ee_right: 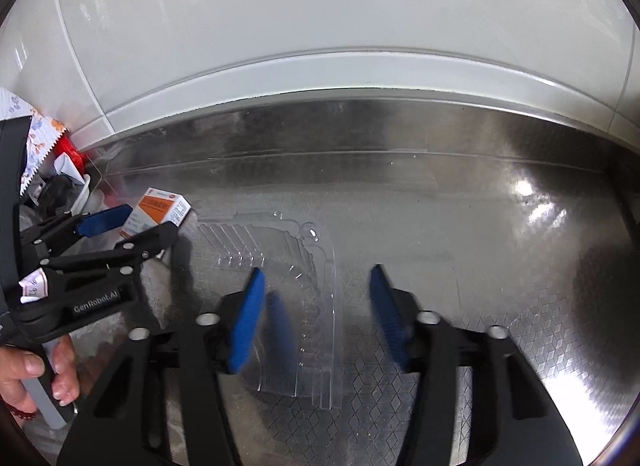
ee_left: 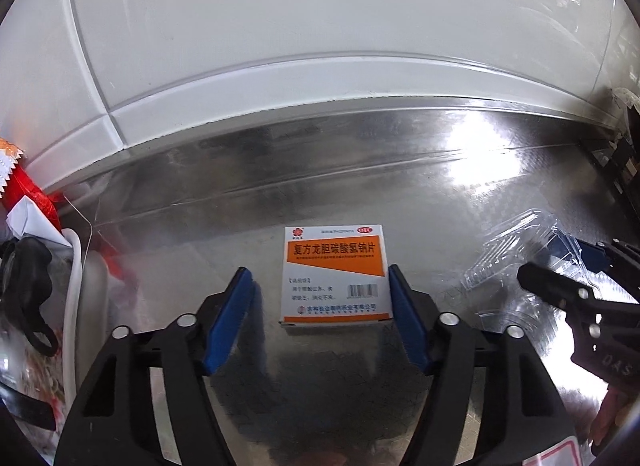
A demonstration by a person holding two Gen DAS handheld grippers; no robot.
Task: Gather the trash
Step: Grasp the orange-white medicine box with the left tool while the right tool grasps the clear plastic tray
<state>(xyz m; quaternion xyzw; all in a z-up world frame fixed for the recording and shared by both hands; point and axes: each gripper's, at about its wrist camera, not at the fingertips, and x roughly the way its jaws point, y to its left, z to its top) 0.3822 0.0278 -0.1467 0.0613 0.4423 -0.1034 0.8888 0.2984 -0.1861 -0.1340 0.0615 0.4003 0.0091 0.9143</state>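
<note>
Where the left wrist view looks down, the left hand-held gripper (ee_left: pixel 320 298) stands half open astride a white and orange cardboard medicine box (ee_left: pixel 334 274) lying flat on the shiny embossed steel counter (ee_left: pixel 400 169), midway from its tiled back edge; the right pad looks to touch the box, the left stands clear. In the right wrist view, the right hand-held gripper (ee_right: pixel 316 310), narrowed but gripping nothing, straddles a clear crumpled plastic blister tray (ee_right: pixel 288 290) lying flat just right of the box.
</note>
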